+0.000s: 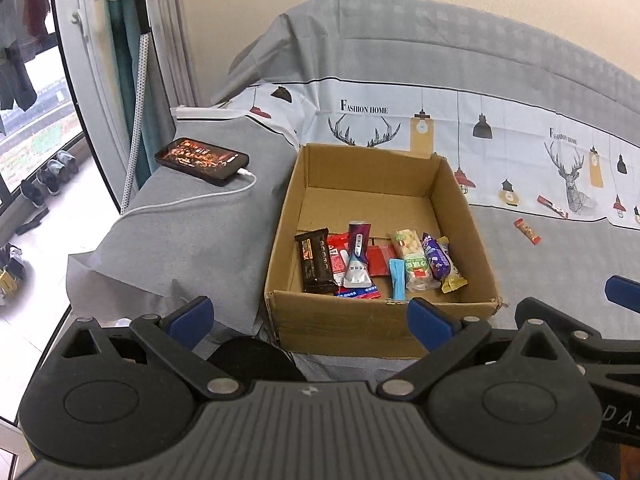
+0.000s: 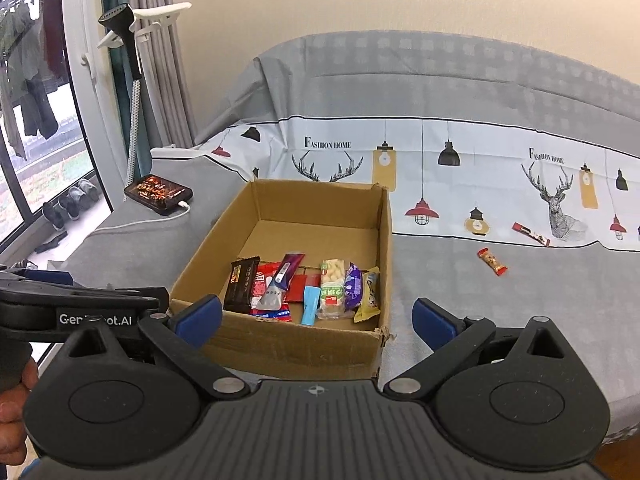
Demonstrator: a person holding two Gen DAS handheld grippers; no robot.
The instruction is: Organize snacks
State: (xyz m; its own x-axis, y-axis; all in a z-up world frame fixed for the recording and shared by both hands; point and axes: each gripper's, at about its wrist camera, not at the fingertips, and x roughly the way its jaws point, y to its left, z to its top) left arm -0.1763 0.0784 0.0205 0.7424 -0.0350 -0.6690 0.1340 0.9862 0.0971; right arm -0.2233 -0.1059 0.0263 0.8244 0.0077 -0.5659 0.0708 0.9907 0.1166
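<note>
Blue fingertips (image 1: 190, 316) of the left gripper (image 1: 310, 318) stand spread wide with nothing between them, just short of the near wall of the cardboard box (image 1: 476, 240). Right gripper (image 2: 316, 318): fingers likewise released and empty; its left pad overlaps the box's near-left corner in view, its right pad hovers over grey sheet (image 2: 460, 292) beside the box. The left gripper's body, seen at the left edge of the right wrist view, carries partly covered white lettering: "Gen…ot.AI".

Box contents, clustered against the near wall:
- dark brown bar (image 1: 316, 266)
- silver-and-purple pouch (image 1: 358, 260), lying on red packets (image 1: 340, 256)
- light blue stick (image 1: 398, 280)
- clear pack with green label (image 1: 414, 264), characters not legible
- purple wrapper (image 1: 434, 258)
- yellow wrapper (image 1: 452, 270)

Far half of the box floor is bare cardboard.

Outside the box, well to its right on the sheet: 2 small red snack bars (image 2: 492, 262) (image 2: 530, 234), apart from each other, the farther one lying beside a printed deer.

Sheet print reads "FASHION HOME" twice, with antlers and hanging lamps.

Left of the box: phone (image 1: 202, 160) with lit screen, white cable plugged in, resting on a grey covered ledge.
</note>
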